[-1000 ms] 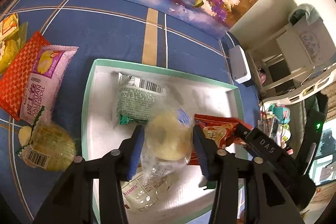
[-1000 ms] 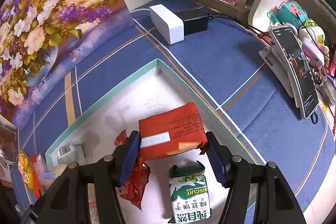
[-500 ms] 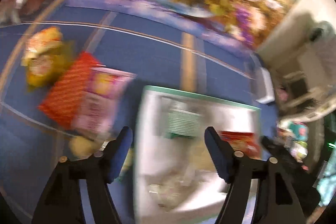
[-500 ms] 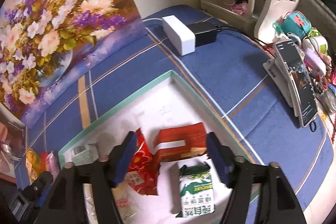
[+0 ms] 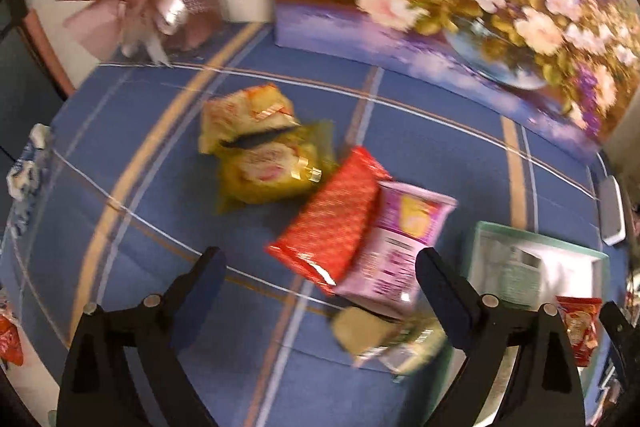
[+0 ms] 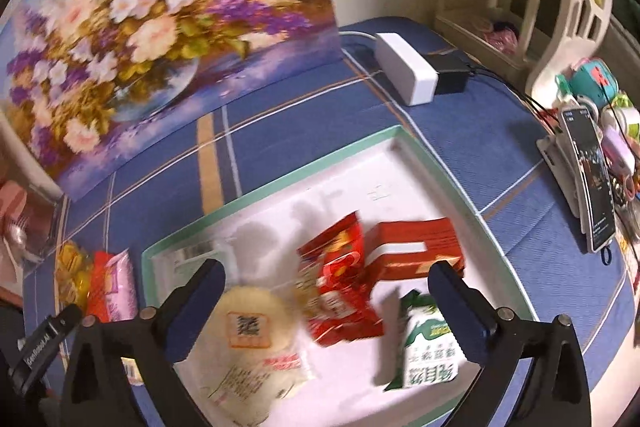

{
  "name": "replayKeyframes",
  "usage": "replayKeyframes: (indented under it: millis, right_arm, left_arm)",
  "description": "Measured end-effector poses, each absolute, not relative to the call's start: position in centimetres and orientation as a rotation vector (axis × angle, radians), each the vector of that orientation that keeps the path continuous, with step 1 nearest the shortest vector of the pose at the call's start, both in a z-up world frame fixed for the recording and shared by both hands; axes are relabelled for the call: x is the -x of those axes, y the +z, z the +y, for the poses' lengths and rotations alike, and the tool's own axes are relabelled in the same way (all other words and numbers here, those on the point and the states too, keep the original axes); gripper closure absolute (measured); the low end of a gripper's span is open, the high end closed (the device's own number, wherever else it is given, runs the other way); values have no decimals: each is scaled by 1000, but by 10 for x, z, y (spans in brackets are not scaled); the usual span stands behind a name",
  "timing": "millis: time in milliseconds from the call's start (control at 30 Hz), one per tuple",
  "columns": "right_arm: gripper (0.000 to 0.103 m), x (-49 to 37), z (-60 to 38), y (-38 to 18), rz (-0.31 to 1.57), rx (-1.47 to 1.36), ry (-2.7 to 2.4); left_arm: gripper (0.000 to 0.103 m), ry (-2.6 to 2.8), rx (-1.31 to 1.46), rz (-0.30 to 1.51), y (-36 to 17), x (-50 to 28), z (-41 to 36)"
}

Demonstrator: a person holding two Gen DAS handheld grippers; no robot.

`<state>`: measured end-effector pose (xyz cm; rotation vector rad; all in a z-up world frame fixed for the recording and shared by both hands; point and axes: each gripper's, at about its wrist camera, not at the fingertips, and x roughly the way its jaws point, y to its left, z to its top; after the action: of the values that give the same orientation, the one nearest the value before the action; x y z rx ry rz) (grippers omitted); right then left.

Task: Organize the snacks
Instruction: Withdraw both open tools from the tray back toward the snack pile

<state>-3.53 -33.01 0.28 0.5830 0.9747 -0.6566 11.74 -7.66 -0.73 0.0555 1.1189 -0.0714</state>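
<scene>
Left gripper [image 5: 318, 263] jaws just opened wide, empty, above red packet [image 5: 328, 221]; right gripper [image 6: 326, 277] likewise over tray [image 6: 400, 135].

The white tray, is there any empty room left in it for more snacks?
Yes. The tray is bare at its far corner, beyond the red box and red packet. Its near half is crowded: the round cake, the red packet and the green-and-white packet.
</scene>
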Motion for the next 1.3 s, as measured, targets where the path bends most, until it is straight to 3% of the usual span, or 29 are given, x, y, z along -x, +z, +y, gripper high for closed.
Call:
replayKeyframes:
  millis: [767,1300]
  right_arm:
    - [0,12,-202,54,961,-362,-425]
    - [0,-11,-207,-15,1139,-453,-395]
  left_arm:
    - [1,-106,60,959,55,-88,-1]
    - [1,-132,61,1263,-37,-110,-22]
